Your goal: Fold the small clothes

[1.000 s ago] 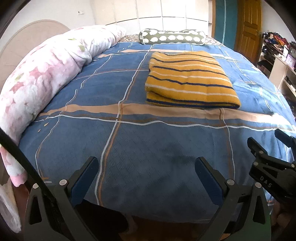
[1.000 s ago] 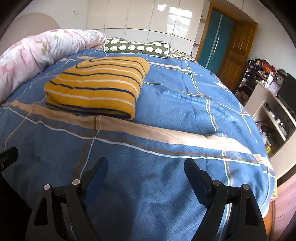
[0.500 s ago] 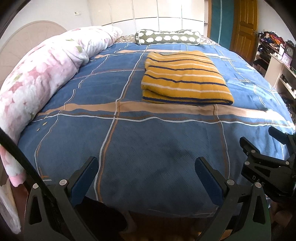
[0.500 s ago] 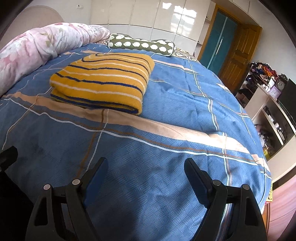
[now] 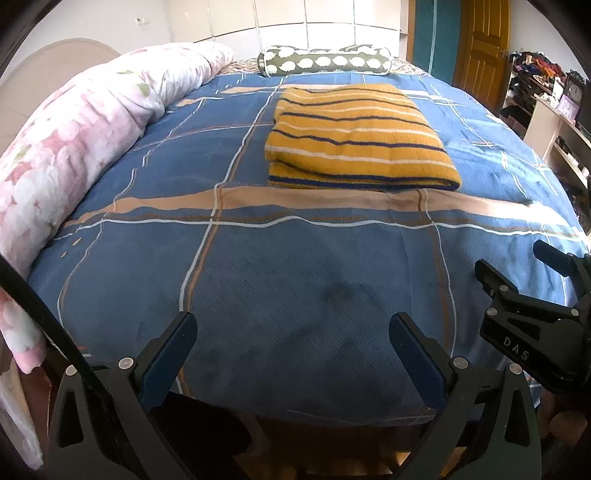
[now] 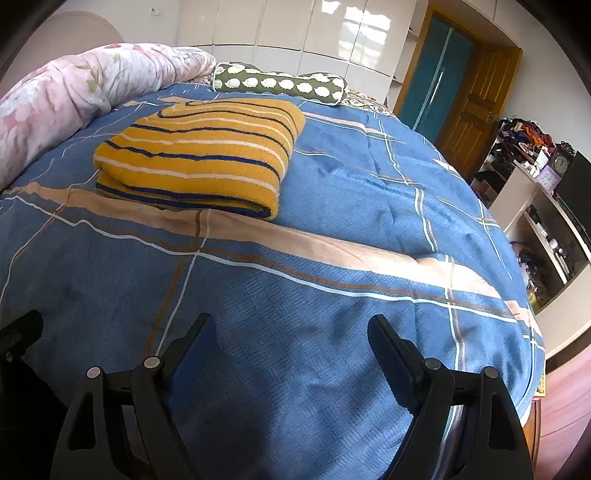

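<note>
The bed (image 5: 258, 280) carries the striped garment (image 5: 354, 136) folded mid-mattress, well ahead of both tools. Left gripper (image 5: 293, 354) and right gripper (image 6: 291, 354) fingers gape empty; judged finished, so withdraw without dragging the cover

The yellow striped sweater (image 6: 195, 158) is soft, bumpy knitted cloth. It lies on a blue bed cover (image 6: 332, 295) of woven cloth. Behind the bed, the white closet doors (image 6: 295, 33) look smooth and shiny.
</note>
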